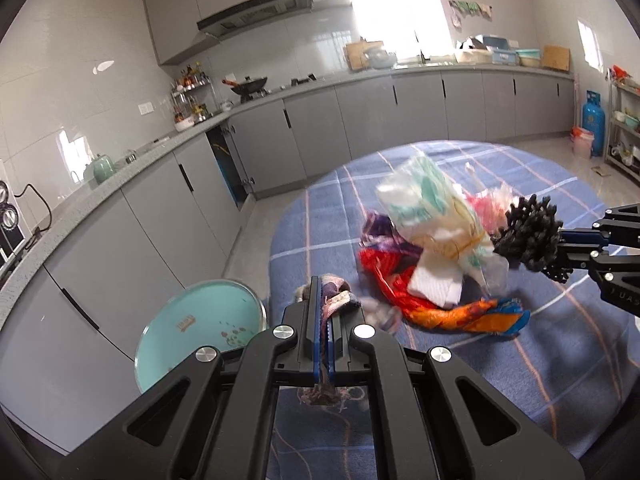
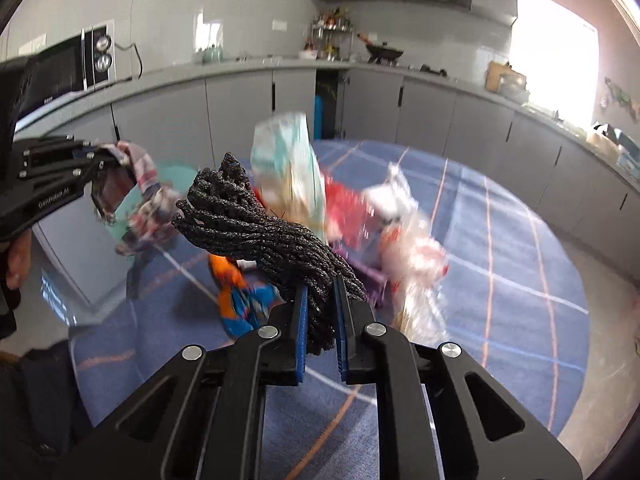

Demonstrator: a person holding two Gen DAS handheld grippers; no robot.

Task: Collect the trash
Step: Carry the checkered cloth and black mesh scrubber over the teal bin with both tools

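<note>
Both claws are loaded: the left claw [image 1: 324, 312] pinches a frayed cloth scrap [image 1: 334, 298], the right claw [image 2: 322, 300] a black cord bundle [image 2: 264, 228]. Swing each toward the teal bin [image 1: 200, 320] at 9 o'clock, releasing squarely over it.

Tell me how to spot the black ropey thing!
Find the round table with the blue checked cloth. Above its pile of colourful wrappers, the right gripper is shut on a bundle of black twisted cord. It's the only dark, knobbly thing there.

A wok [image 1: 251, 84] sits near a blue gas cylinder [image 1: 593, 122].
</note>
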